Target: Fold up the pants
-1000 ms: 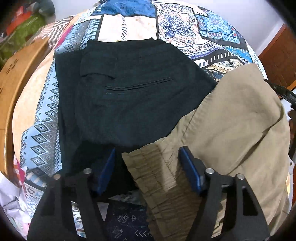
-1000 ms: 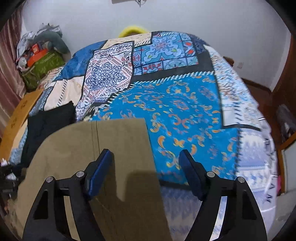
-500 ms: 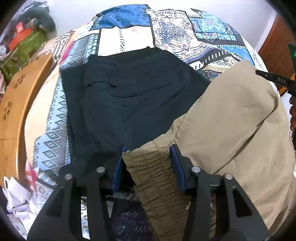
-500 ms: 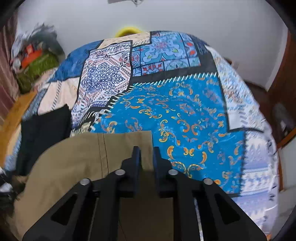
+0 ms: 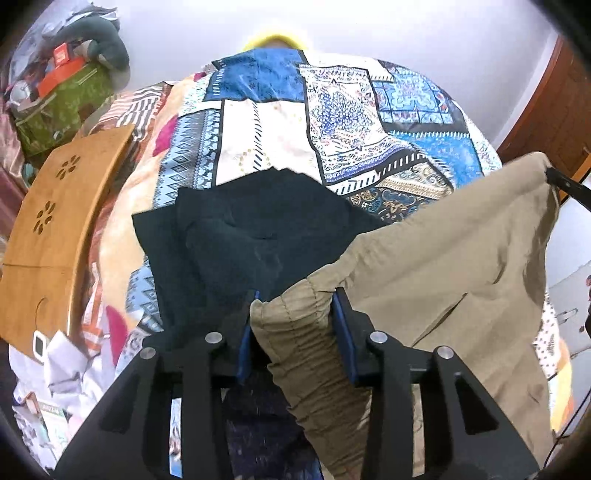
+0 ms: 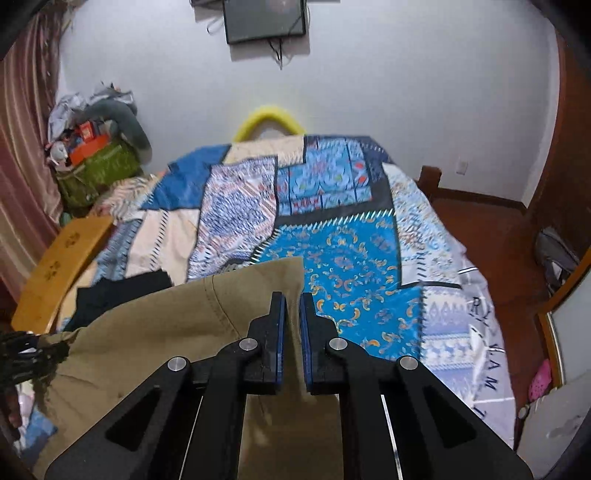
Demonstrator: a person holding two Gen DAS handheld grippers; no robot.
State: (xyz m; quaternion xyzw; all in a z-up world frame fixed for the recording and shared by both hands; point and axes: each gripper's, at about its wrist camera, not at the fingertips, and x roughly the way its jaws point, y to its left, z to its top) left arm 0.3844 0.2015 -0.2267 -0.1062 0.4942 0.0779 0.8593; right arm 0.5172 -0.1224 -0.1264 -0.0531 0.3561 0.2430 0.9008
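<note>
Left gripper (image 5: 295, 321) jaws closing on the gathered elastic waistband of the khaki cotton pants (image 5: 436, 258), fabric pinched between the blue pads. Right gripper (image 6: 291, 325) clamped shut on the pants' hem edge. Pants hang stretched between both, lifted above the patchwork-quilted bed (image 6: 362, 258), beside dark folded pants (image 5: 258, 229)

Right gripper (image 6: 291, 325), jaws pinched together on the hem corner of khaki pants (image 6: 177, 332) raised above a patchwork bedspread (image 6: 354, 258). Dark garment (image 6: 122, 291) lies at left, beside a wooden board (image 6: 59, 266); wall-mounted screen (image 6: 266, 18) above.
</note>
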